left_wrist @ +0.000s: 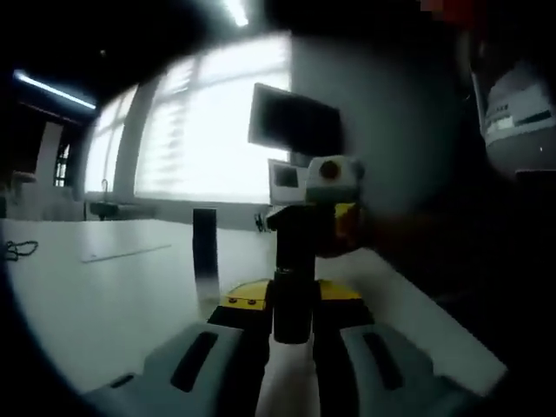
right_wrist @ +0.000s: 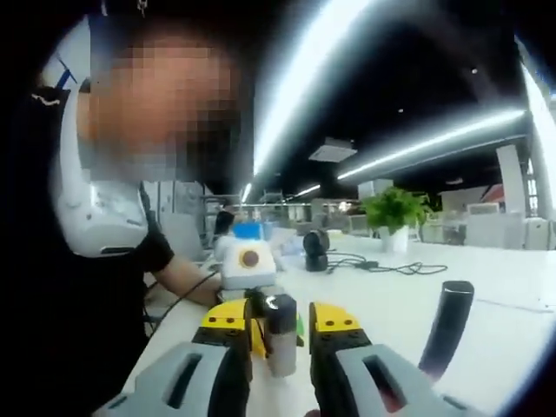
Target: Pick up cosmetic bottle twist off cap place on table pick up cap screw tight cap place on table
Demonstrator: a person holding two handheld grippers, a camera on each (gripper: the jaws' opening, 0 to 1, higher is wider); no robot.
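bottle (left_wrist: 293, 287) base hidden between jaws, blurred

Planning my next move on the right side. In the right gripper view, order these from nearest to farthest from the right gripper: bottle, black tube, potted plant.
1. Bottle: between the right gripper's jaws.
2. Black tube: leaning on the table, right of the jaws.
3. Potted plant: far back on the table, right of centre.

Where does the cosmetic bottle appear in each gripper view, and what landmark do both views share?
Left gripper view: the cosmetic bottle stands low at centre, between that view's own jaws.
Right gripper view: the cosmetic bottle is low, just left of centre, between that view's own jaws.
Shared landmark: the black post on the white table.
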